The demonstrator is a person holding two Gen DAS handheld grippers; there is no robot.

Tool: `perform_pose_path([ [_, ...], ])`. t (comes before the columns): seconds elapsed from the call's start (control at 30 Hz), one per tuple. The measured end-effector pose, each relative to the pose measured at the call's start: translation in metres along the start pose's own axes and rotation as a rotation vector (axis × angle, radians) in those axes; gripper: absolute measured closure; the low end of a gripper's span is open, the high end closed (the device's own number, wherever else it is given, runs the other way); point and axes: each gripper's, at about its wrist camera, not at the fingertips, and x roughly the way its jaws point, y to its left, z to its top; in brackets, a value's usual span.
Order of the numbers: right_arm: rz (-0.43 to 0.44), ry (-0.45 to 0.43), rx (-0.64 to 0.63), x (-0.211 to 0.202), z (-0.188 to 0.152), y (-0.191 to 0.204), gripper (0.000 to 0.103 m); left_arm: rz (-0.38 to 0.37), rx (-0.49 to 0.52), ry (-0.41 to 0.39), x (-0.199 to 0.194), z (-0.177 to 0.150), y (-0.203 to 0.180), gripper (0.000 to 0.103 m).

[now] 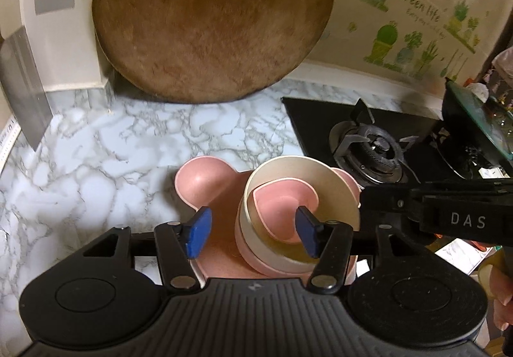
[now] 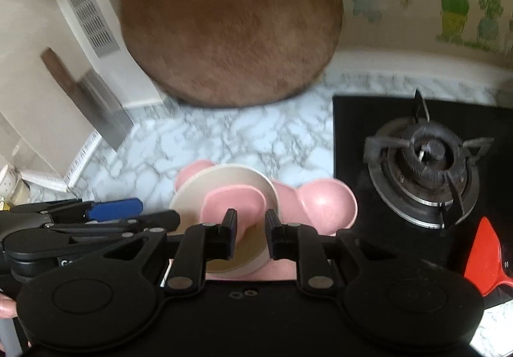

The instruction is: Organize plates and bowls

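Observation:
A pink bear-shaped plate lies on the marble counter. On it stands a stack: a pink bowl at the bottom, a cream bowl in it, and a pink heart-shaped bowl inside that. My left gripper hovers open over the stack, its blue pads clear of it. My right gripper reaches in from the right with its jaws close together. Its tips are at the cream bowl's rim, and contact is unclear.
A big round wooden board leans on the back wall. A black gas stove lies just right of the plate, with a red spatula on it. A cleaver leans at the left wall.

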Motion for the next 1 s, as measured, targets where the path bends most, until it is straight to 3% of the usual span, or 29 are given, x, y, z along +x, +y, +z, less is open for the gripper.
perform_pose_path([
  [0.27,0.059,-0.121,-0.002,-0.022,-0.021,0.015,0.082,0.013,0.042,-0.066,-0.029,-0.018,0.001,0.038],
  [0.37,0.058,-0.160,-0.018,-0.028,-0.029,0.022,0.072,0.014,0.038,-0.081,-0.037,-0.024,0.006,0.034],
  [0.43,0.077,-0.176,-0.014,-0.032,-0.034,0.025,0.046,0.013,0.028,-0.087,-0.042,-0.028,0.010,0.029],
  [0.47,0.084,-0.183,-0.017,-0.033,-0.036,0.027,0.016,0.012,0.022,-0.093,-0.044,-0.031,0.012,0.028],
  [0.5,0.084,-0.190,-0.026,-0.034,-0.037,0.030,0.000,0.014,0.019,-0.097,-0.046,-0.032,0.014,0.027],
  [0.57,0.067,-0.207,-0.052,-0.038,-0.043,0.037,0.004,0.023,0.023,-0.105,-0.051,-0.037,0.017,0.027],
  [0.9,0.035,-0.274,-0.137,-0.054,-0.059,0.062,0.001,0.033,0.005,-0.163,-0.074,-0.054,0.032,0.021],
  [0.97,0.036,-0.290,-0.146,-0.056,-0.061,0.064,0.001,0.046,0.002,-0.181,-0.079,-0.057,0.035,0.014],
  [1.0,0.034,-0.307,-0.151,-0.058,-0.063,0.066,0.000,0.054,0.003,-0.189,-0.081,-0.059,0.035,0.002],
])
